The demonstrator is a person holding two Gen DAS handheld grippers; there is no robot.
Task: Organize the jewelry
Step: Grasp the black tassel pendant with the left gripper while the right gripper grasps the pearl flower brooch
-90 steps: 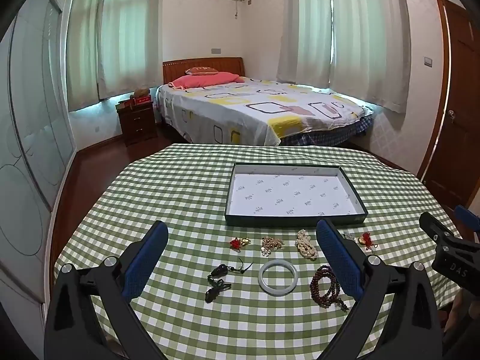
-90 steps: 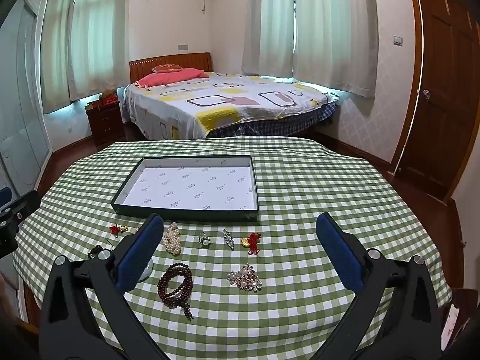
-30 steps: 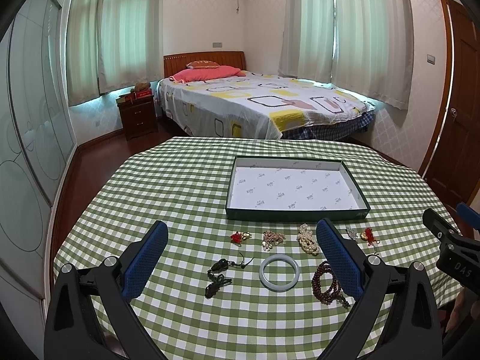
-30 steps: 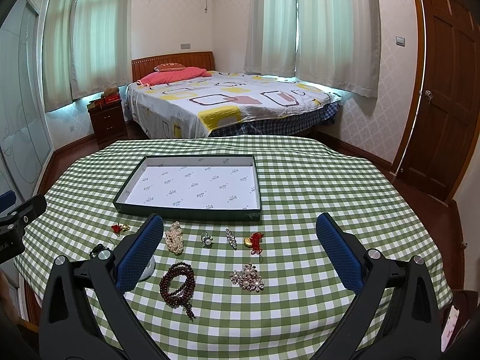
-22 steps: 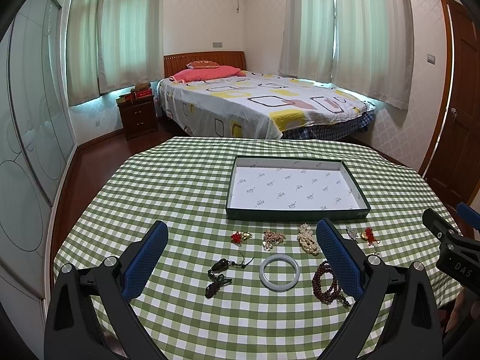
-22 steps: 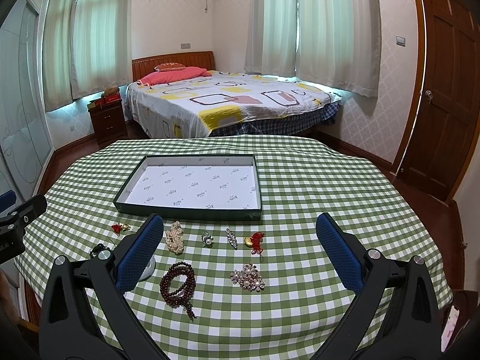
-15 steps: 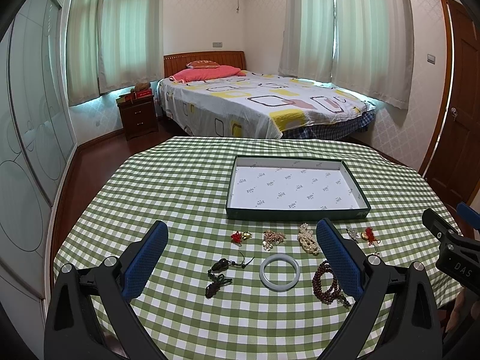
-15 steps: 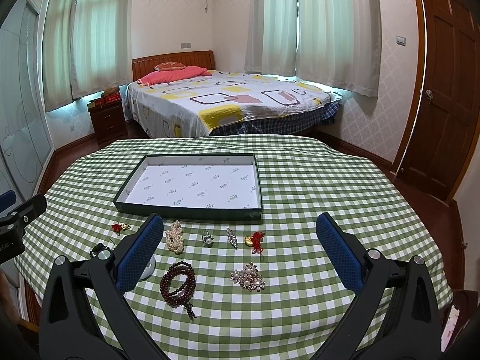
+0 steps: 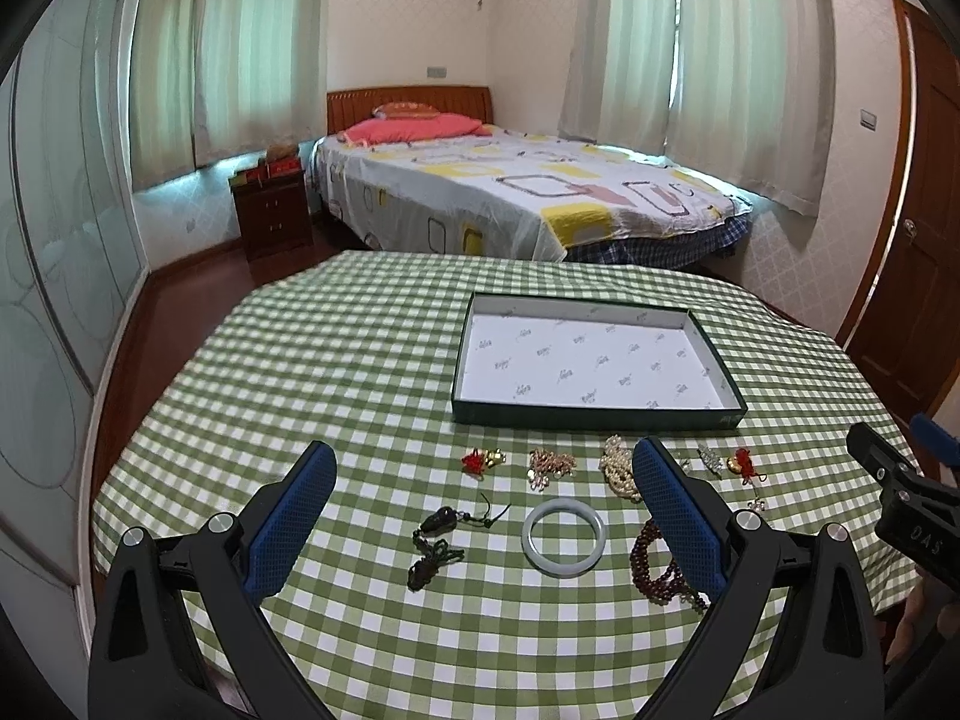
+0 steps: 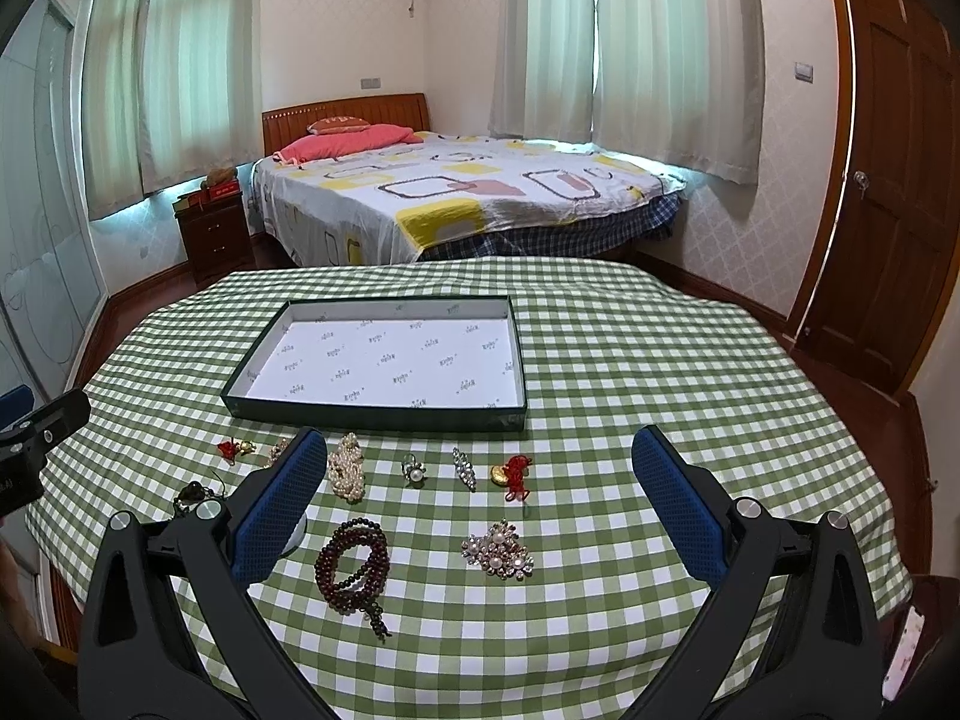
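Note:
A dark green shallow box [image 9: 594,419] with a white lining stands on the checked table; it also shows in the right wrist view [image 10: 372,417]. Jewelry lies in front of it: a pale jade bangle [image 9: 564,534], a dark pendant on a cord [image 9: 438,523], a red-and-gold charm [image 9: 482,459], a pearl bunch [image 10: 346,473], dark red beads [image 10: 353,558], a pearl brooch [image 10: 497,552], a ring [image 10: 413,471], a crystal pin [image 10: 464,467] and a red tassel charm [image 10: 512,473]. My left gripper [image 9: 483,516] is open above the bangle. My right gripper [image 10: 477,513] is open above the brooch.
The round table wears a green-and-white checked cloth [image 9: 336,372] and its edge drops off on all sides. A bed [image 9: 510,192], a nightstand [image 9: 273,213] and a wooden door [image 10: 888,192] stand beyond it.
Both grippers have stayed open and held almost still, with only a very slight drift. No jewelry has moved.

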